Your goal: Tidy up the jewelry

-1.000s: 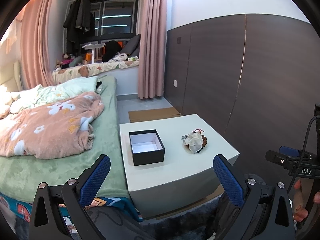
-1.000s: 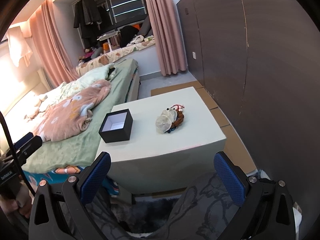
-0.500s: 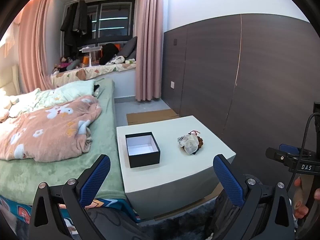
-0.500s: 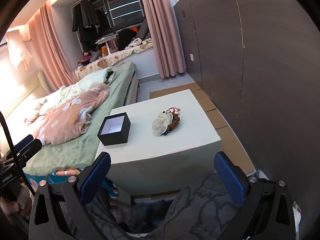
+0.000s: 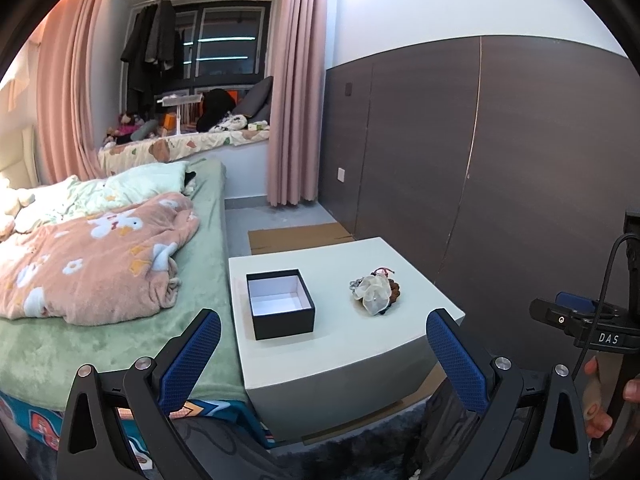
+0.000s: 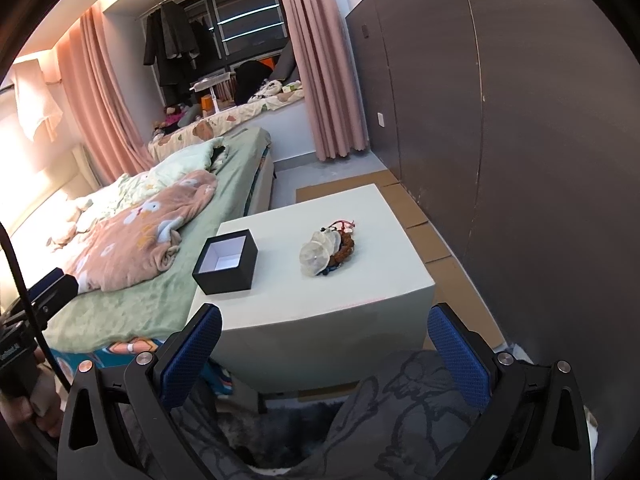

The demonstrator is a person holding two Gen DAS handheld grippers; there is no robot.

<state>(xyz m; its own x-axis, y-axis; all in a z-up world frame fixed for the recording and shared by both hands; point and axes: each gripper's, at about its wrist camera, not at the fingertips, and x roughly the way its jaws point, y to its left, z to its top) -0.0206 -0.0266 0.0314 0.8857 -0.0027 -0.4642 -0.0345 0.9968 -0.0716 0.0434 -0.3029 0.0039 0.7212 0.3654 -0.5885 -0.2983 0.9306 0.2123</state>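
An open black box with a white inside (image 5: 280, 302) (image 6: 226, 260) stands on the left part of a white table (image 5: 352, 340) (image 6: 320, 304). To its right lies a small heap of jewelry (image 5: 375, 291) (image 6: 326, 250): pale translucent pieces, a brown bead bracelet, a red cord. My left gripper (image 5: 320, 356) is open and empty, held before the table's near edge. My right gripper (image 6: 324, 352) is open and empty, also short of the table. Both are well away from the box and the jewelry.
A bed with a green sheet and a pink blanket (image 5: 92, 264) (image 6: 140, 232) adjoins the table's left side. A dark panelled wall (image 5: 500, 168) runs along the right. Flat cardboard (image 5: 296, 236) lies on the floor behind the table. A dark rug (image 6: 280, 432) lies below.
Both views have drifted slightly, so the table sits a little differently in frame. Box and jewelry have not moved. Both grippers stay open.
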